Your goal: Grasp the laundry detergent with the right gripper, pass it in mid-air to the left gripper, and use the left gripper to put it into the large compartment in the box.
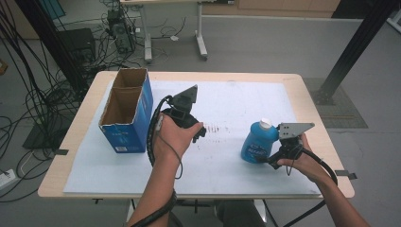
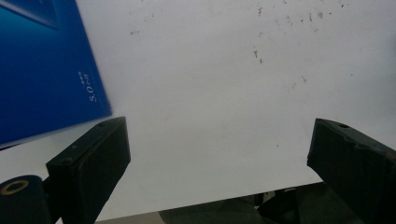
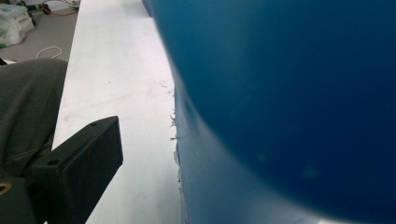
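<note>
Standing on the white sheet [image 1: 227, 101] that covers the tabletop [image 1: 309, 106], a blue bottle [image 1: 257, 142] with a white cap [image 1: 265, 123] sits toward the right side, leaning a little to the right at its top. The right tool [image 1: 273, 158] is pressed up against the bottom right of the bottle, held in the person's right hand [image 1: 302, 161]. In the right gripper view the bottle's blue wall [image 3: 289, 98] looms very close and blurred, and one black jaw rises at the lower left with a strip of white sheet between it and the bottle. The other jaw is hidden behind the bottle, so I cannot tell whether this tool grips the bottle or merely stands against it.

The left tool [image 1: 198, 132] is held by the left hand [image 1: 172, 137] near the middle of the sheet, well apart from the bottle. Its jaws stand wide apart in the left gripper view, with bare, lightly speckled white sheet [image 2: 210, 93] between them and nothing held.

An open blue cardboard box [image 1: 128, 111] with two compartments stands at the left of the sheet, just beside the left tool. Its blue side [image 2: 42, 70] fills the upper left corner of the left gripper view.
</note>
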The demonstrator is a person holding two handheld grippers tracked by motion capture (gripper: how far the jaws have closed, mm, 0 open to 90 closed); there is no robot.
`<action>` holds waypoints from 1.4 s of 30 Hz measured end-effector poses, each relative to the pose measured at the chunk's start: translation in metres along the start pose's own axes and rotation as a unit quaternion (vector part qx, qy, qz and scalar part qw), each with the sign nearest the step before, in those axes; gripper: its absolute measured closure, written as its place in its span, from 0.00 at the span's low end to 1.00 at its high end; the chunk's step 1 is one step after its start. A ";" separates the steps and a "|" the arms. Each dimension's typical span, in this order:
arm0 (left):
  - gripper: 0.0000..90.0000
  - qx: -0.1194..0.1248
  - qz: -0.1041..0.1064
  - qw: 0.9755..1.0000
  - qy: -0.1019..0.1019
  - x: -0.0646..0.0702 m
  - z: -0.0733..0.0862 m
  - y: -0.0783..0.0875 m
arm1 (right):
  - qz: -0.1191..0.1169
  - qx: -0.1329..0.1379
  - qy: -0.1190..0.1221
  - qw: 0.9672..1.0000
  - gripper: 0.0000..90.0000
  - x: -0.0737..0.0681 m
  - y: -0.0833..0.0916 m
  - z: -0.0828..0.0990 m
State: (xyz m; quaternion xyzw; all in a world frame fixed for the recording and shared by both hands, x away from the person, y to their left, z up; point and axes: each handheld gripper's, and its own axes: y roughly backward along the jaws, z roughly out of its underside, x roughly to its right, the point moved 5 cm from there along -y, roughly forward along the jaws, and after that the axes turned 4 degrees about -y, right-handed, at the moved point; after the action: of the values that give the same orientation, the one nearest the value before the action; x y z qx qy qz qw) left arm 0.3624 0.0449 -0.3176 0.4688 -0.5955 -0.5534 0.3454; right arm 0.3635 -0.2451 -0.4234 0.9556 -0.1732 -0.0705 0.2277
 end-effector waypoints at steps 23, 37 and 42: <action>0.07 0.000 -0.001 1.000 -0.004 0.001 -0.001 0.000 | 0.000 0.001 0.002 1.000 0.02 0.000 -0.002 0.000; 0.07 0.000 -0.003 1.000 -0.003 0.000 -0.001 0.001 | -0.002 0.003 0.003 1.000 0.02 -0.001 -0.002 -0.001; 0.07 0.000 -0.003 1.000 -0.003 0.000 -0.001 0.001 | -0.003 0.004 0.003 1.000 0.02 -0.001 -0.002 -0.001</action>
State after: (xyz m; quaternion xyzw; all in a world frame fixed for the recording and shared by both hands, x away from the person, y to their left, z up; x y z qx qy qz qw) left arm 0.3632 0.0443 -0.3162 0.4690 -0.5950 -0.5560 0.3417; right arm 0.3638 -0.2423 -0.4233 0.9572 -0.1698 -0.0677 0.2242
